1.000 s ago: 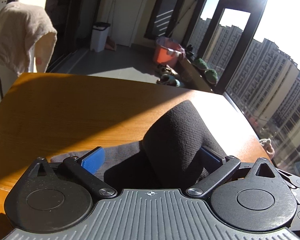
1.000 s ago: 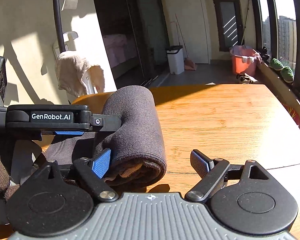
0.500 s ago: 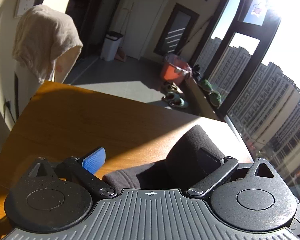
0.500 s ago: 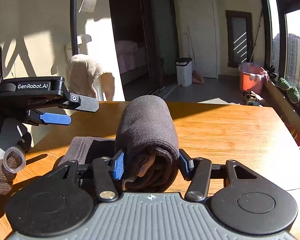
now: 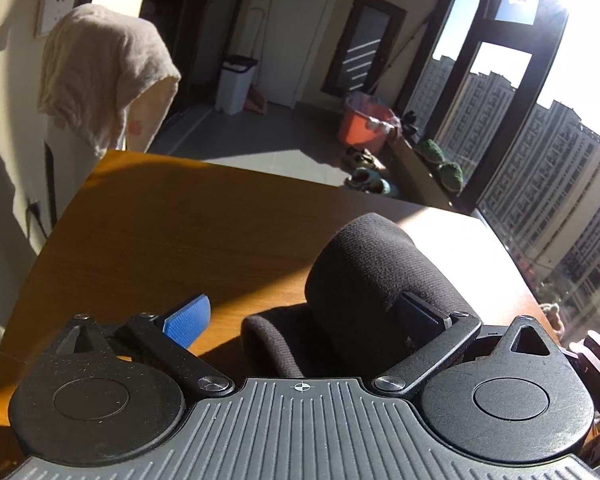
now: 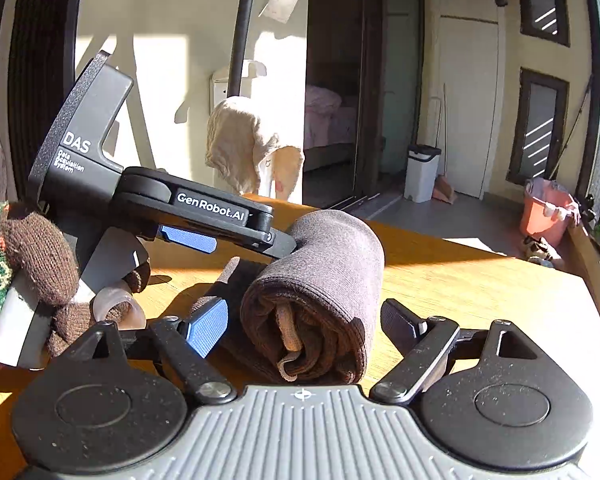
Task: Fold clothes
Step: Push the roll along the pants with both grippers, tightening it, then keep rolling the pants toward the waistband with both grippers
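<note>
A dark grey garment, rolled into a thick cylinder, lies on the wooden table, its open end facing the right wrist camera. My right gripper is open, one finger on each side of the roll's near end with small gaps. My left gripper comes in from the left, open, with its black finger against the roll's upper left side. In the left wrist view the roll sits by the right finger of the left gripper, and the blue pad stands clear.
A hand in a brown knitted glove holds the left gripper. Beyond the table's far edge hangs a cream towel. On the floor are a white bin and an orange bucket. Windows line the right side.
My right gripper was shut on the roll's end half a second ago and has opened, letting it go. The left gripper has tilted and shifted left, so the roll now lies by its right finger.
</note>
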`<state>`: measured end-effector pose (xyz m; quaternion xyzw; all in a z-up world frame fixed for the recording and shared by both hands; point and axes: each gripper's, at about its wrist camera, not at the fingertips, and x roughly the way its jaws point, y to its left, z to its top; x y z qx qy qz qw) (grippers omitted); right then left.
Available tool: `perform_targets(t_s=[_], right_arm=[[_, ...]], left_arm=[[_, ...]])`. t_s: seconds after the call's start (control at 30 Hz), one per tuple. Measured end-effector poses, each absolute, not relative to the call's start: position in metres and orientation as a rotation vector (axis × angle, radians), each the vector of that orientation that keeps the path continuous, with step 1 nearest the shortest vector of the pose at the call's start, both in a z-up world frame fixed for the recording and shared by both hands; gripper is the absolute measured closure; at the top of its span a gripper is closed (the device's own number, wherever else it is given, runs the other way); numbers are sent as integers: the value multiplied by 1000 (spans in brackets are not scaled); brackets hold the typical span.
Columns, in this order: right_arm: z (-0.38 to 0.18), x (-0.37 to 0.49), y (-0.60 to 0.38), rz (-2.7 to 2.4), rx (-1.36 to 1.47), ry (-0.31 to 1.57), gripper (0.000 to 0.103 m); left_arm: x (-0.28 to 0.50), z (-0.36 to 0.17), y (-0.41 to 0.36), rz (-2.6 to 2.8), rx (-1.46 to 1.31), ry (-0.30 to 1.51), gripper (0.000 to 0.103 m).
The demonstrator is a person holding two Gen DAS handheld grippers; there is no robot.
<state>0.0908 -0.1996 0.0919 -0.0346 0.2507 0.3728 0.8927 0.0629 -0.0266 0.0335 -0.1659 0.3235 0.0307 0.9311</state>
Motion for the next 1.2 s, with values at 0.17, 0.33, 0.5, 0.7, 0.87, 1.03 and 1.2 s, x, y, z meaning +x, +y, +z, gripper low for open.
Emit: perform_targets(t_s=[0.17,0.33,0.5,0.7,0.87,1.03,1.2], right_arm=[[60,133,-219,806,268,701,13],[51,138,-225,797,310,704,43],[84,123,-212,663,-105,502,50],[67,92,-172,581,-600,334,50],[70,92,-170,612,-585,326,43],[100,111,-216,758,-366,388,2],[118,160,-257,707,-24,450,2]], left_arm=[[59,24,-18,87,-345,686,0],[66,10,-12,80,-426,695,2],[79,22,-13,52,-490,656,3],[83,58,-43,-68,-472,586,2],[96,42,-73,-54,-329,649,1],[89,28,-67,-42,-304,644,0],[81,23,-54,-28,-293,632,0]])
